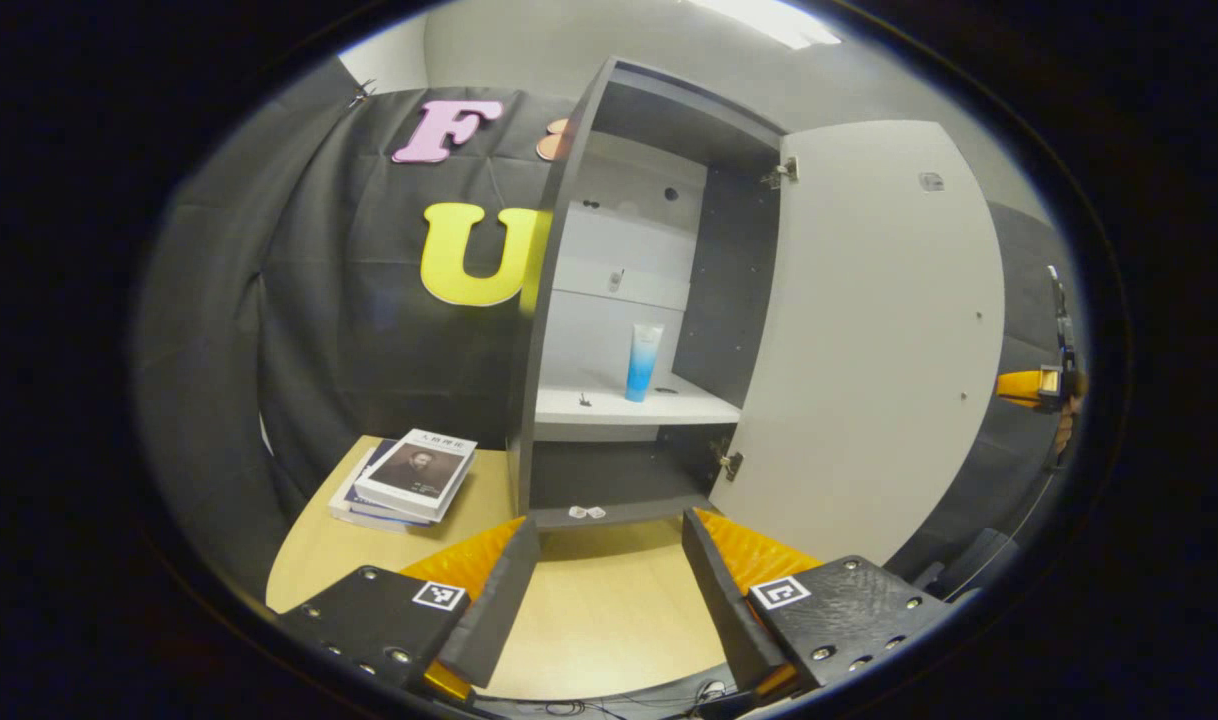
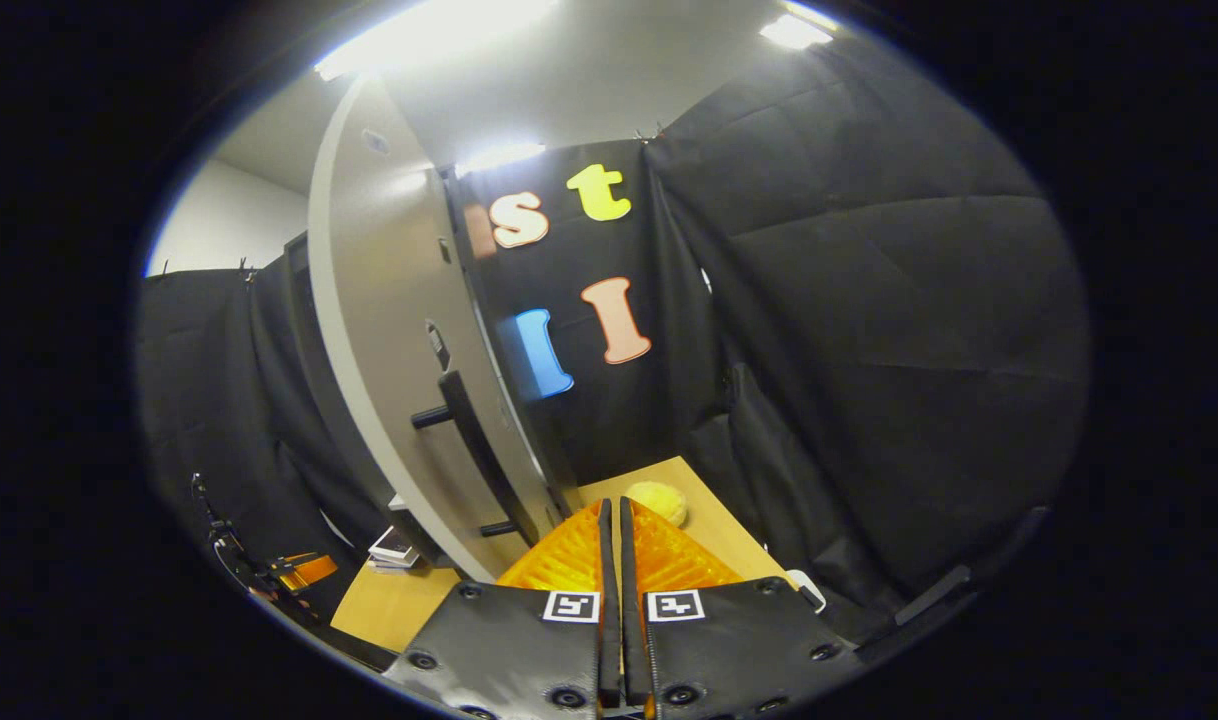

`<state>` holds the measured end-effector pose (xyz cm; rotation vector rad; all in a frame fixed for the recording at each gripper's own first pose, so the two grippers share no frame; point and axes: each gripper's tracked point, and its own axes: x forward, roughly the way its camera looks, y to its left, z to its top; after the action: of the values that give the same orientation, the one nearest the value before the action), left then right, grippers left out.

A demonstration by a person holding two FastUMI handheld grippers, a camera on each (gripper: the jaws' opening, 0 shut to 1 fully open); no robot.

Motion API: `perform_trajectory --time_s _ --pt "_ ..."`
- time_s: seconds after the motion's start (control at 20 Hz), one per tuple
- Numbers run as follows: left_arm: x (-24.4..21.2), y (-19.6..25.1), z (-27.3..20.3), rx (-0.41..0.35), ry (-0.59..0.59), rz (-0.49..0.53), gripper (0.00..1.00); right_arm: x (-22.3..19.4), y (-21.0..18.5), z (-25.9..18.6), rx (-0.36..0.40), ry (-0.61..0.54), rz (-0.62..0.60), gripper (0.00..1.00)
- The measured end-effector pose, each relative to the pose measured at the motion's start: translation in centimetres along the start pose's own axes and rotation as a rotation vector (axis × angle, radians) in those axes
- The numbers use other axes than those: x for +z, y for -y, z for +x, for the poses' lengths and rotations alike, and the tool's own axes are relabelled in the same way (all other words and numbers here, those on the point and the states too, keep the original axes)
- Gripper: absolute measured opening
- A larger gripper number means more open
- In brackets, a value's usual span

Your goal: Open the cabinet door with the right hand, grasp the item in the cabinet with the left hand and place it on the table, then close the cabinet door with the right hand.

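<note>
Facing the open cabinet (image 1: pixel 629 300) across the table (image 1: pixel 589 610), the left gripper (image 1: pixel 609 580) hangs above the table's near edge with its fingers spread wide apart and nothing between them. The cabinet door (image 1: pixel 869 330) stands swung out to the right of the opening, so the first step of the task looks done and the one in hand appears to be the left-hand reach for the item inside. That item, a blue-and-white tube (image 1: pixel 643 360), stands upright on the white shelf (image 1: pixel 619 408) near the shelf's front edge, toward the hinge side of the cabinet, well apart from the gripper. Two small dark specks lie on the same shelf to the tube's left and just beside it, too small to name; the compartment above holds nothing that can be made out, and the dark lower bay has two small pale pieces at its front lip. The next move, by the look of it, calls for carrying the open fingers forward and up to shelf height, squaring them on the tube's body without tipping it. In the right gripper view, the right gripper (image 2: pixel 614 560) has its fingers pressed together on nothing, just beside the door's outer face and its dark handle (image 2: pixel 474 450), not touching it. A stack of books (image 1: pixel 409 480) sits at the table's left edge, and a yellow round object (image 2: pixel 657 500) rests near the far right corner.
</note>
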<state>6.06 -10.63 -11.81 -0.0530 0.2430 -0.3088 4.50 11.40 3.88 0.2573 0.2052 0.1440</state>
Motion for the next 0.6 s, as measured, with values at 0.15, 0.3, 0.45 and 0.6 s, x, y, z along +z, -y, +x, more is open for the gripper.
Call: perform_trajectory --time_s 0.15,0.3,0.45,0.6 --pt "1.4 0.7 2.7 -0.020 -0.009 0.026 0.87 0.8 3.7 1.3 -0.142 0.018 -0.025 0.04" --pt "2.6 2.3 5.8 -0.054 0.014 0.058 0.87 0.6 6.5 2.9 -0.246 0.017 -0.076 0.04" --pt "4.9 3.9 9.5 -0.041 0.033 0.098 0.88 0.4 8.3 6.0 -0.268 -0.001 -0.070 0.00" --pt "7.7 6.0 14.3 -0.047 0.083 0.141 0.88 0.6 9.3 9.2 -0.269 0.006 -0.076 0.15"
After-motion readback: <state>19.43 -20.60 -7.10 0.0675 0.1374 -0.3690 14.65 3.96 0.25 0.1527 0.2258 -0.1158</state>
